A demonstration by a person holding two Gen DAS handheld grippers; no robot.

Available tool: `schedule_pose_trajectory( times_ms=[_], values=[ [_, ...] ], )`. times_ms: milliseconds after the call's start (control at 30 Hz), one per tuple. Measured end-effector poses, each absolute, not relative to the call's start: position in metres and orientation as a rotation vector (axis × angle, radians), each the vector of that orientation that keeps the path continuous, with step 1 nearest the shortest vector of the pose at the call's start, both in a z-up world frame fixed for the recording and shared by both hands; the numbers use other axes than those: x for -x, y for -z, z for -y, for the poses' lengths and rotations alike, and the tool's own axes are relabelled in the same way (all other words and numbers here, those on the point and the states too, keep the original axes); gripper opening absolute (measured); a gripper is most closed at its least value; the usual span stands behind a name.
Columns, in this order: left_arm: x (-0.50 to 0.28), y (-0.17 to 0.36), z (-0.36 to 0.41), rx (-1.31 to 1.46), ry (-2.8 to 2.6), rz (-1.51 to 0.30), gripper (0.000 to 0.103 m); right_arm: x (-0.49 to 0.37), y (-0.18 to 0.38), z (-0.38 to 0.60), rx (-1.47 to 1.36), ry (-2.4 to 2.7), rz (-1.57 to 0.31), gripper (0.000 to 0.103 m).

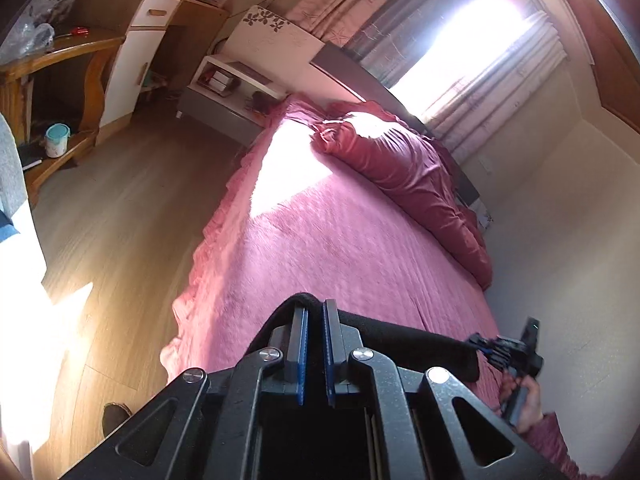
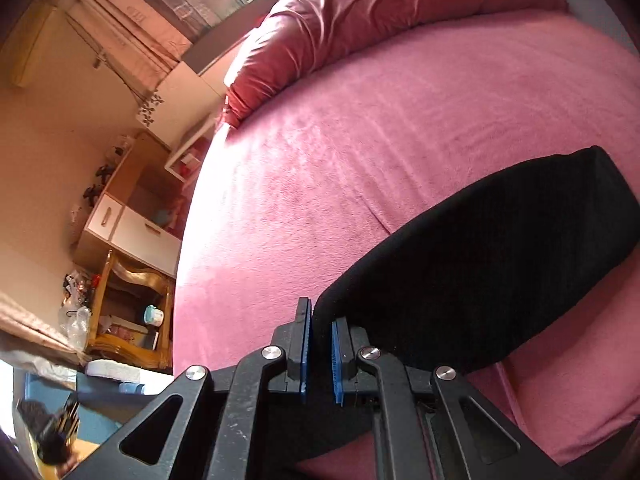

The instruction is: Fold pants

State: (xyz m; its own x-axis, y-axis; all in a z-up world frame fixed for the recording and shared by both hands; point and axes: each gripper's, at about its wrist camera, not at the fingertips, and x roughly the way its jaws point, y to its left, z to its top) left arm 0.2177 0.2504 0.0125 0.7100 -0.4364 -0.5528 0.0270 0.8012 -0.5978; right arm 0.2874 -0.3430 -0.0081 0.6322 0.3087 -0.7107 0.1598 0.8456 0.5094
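Presently, both handheld grippers are closed on the black fabric pants (image 2: 480, 264) above the pink textured bedspread (image 1: 340, 240).

Left gripper (image 1: 315, 344): its 2 blue-padded jaws stand almost together, with a fold of the dark cloth pinched at their tips. From that pinch the garment runs in a taut band to the right, toward the right gripper (image 1: 486, 346), which is seen in the left wrist view at the lower right, held by a hand (image 1: 524, 404) in a pink sleeve.

Right gripper, own view (image 2: 320, 344): its jaws are narrowed onto an edge of the same black cloth, which rises between the blue pads and spreads away to the right as a broad, smooth panel ending in a straight hem. Part of that panel lies against the bedspread; whether the far end is lifted cannot be told.

Surroundings: a crumpled dark-red satin quilt (image 1: 404, 176) lies along the far side of the bed beside the curtained window (image 1: 460, 68). A wooden desk with white drawers (image 1: 148, 40) stands across the wood-plank floor (image 1: 120, 220).
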Motion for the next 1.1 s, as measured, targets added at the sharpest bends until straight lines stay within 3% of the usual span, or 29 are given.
schedule_pose_trajectory(
  times_ms=[200, 533, 900, 1100],
  values=[
    [-0.226, -0.012, -0.25, 0.595, 0.273, -0.743, 0.006, -0.192, -0.004, 0.349, -0.564, -0.18, -0.832, 0.009],
    [-0.122, 0.016, -0.265, 0.633, 0.289, -0.779, 0.006, -0.057, 0.056, 0.332, -0.536, -0.221, -0.916, 0.009],
    [-0.035, 0.123, -0.28, 0.769, 0.148, -0.991, 0.006, -0.012, 0.128, 0.31, -0.48, -0.178, -1.057, 0.007],
    [-0.016, 0.155, -0.286, 0.856, 0.103, -1.058, 0.008, -0.012, 0.161, 0.308, -0.461, -0.133, -1.109, 0.007]
  ],
)
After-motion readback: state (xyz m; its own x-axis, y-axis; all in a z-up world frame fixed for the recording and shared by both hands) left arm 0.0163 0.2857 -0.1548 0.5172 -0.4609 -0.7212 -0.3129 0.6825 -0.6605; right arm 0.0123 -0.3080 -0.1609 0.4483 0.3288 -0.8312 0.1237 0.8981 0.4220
